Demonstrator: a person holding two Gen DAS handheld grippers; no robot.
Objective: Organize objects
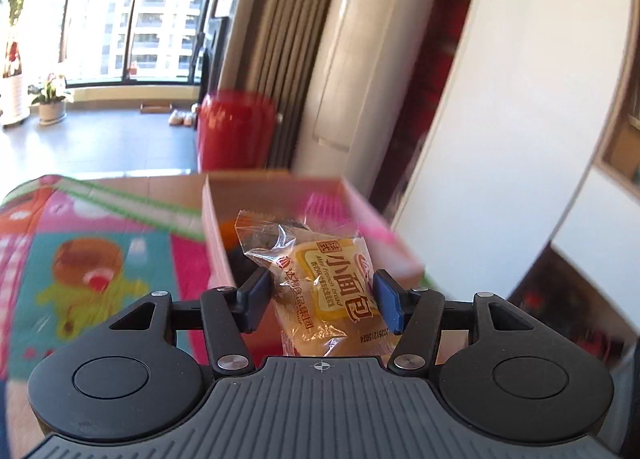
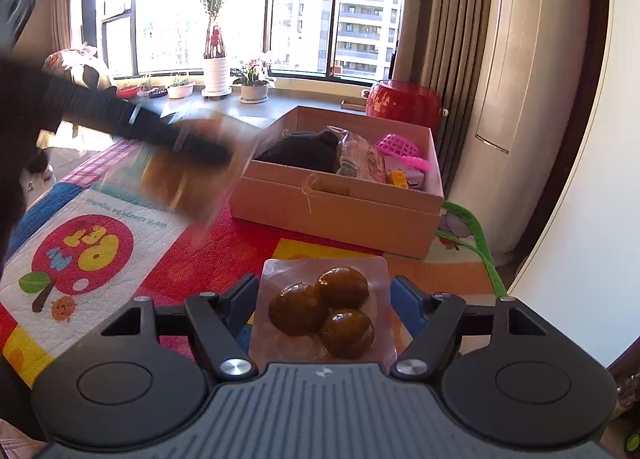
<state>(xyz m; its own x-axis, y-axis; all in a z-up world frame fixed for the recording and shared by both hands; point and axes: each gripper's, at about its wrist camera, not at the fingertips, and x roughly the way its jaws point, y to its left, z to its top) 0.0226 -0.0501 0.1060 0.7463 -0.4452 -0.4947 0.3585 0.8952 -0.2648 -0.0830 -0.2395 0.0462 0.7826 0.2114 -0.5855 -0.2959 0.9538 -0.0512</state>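
Bread first, since that's the left side: the left gripper (image 1: pixel 320 295) is clamped on a small wrapped bread (image 1: pixel 320 283), blue pads pressing in on both sides of the wrapper, and it's up in the air just short of the near wall of the cardboard box (image 1: pixel 280 183). That view is blurry, so the left one looks like it's mid-swing. In the right wrist view it shows up only as a dark smear left of the box, over the colourful play mat (image 2: pixel 100 227).

The box sits toward the far right corner of the mat and already has a dark bundle (image 2: pixel 304 151), another bread bag (image 2: pixel 360 157) and a pink plastic basket (image 2: pixel 398 149) in it.

Over on the right, the right gripper (image 2: pixel 324 303) is clamped on a flat clear pack of three brown eggs (image 2: pixel 324 311), low over the mat, a bit short of the box's front wall.

My take on doing this well: get the bread fully past the near wall before letting go, aim for the free spot at the left end, and drop it from low so it doesn't bounce out. Keep the egg pack back until the left one clears, otherwise they'll bump over the box.
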